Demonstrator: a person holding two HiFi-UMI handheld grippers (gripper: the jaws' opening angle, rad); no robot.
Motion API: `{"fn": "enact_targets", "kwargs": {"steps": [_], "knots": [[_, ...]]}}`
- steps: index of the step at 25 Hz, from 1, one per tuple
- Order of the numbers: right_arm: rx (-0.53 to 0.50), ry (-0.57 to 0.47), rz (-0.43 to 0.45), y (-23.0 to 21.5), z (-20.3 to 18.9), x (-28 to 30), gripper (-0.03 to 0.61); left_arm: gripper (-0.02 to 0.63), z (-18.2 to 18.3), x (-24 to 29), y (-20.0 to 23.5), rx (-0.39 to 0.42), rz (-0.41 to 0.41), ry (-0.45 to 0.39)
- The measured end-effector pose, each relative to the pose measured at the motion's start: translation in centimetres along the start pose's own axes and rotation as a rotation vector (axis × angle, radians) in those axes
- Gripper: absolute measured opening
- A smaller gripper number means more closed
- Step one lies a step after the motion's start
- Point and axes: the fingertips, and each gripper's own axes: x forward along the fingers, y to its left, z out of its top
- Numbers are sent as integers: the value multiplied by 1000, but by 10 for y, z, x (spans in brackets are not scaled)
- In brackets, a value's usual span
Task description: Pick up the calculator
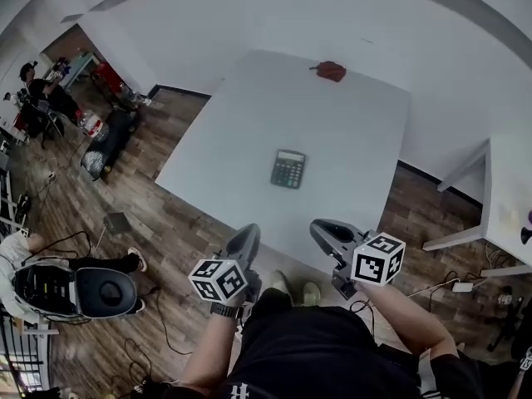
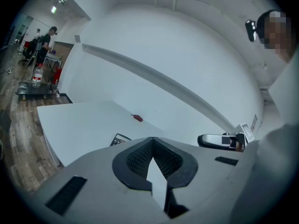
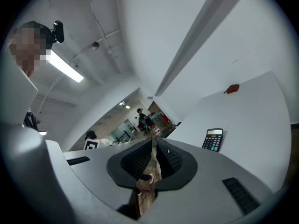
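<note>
- Left gripper (image 1: 245,239) and right gripper (image 1: 322,231) are held low, well short of the calculator (image 1: 288,169). The fingers of each are pressed together, with nothing between them.
- Nothing has been grasped. The calculator lies flat and untouched on the white table (image 1: 357,131), with a small red object (image 1: 331,71) well beyond it.
- Both grippers are pointed toward the calculator and tilted slightly down — approach, opening and grasp are judged not yet done.

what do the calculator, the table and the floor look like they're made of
Calculator: dark, matte casing with rows of small keys and a pale display, probably hard plastic.
Table: plain white, smooth, even top, likely laminate or painted board.
Floor: brown planks with grain and seams, wood or wood-look laminate.
</note>
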Motion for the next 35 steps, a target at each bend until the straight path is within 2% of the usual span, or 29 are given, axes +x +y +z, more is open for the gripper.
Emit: {"fn": "enact_targets", "kwargs": {"steps": [3,9,12,17,23,27,35], "knots": [[12,4,-42,-22,5,13,15,5,7,24,16,-12,-18,10],[73,-14,-133,-72,16,57,15,5,11,82,63,-86,-71,77],[135,-18,-186,-103,14,83,69,5,14,113,95,-94,-80,120],[202,0,-304,-147,-7,114,92,6,-3,157,145,-129,-141,242],[290,19,-426,-204,-24,125,97,10,-21,211,174,-181,-232,381],[347,57,-453,-245,-36,137,97,101,-33,242,185,-223,-269,430],[459,151,-457,-305,-67,151,104,103,-58,280,203,-282,-261,507]]}}
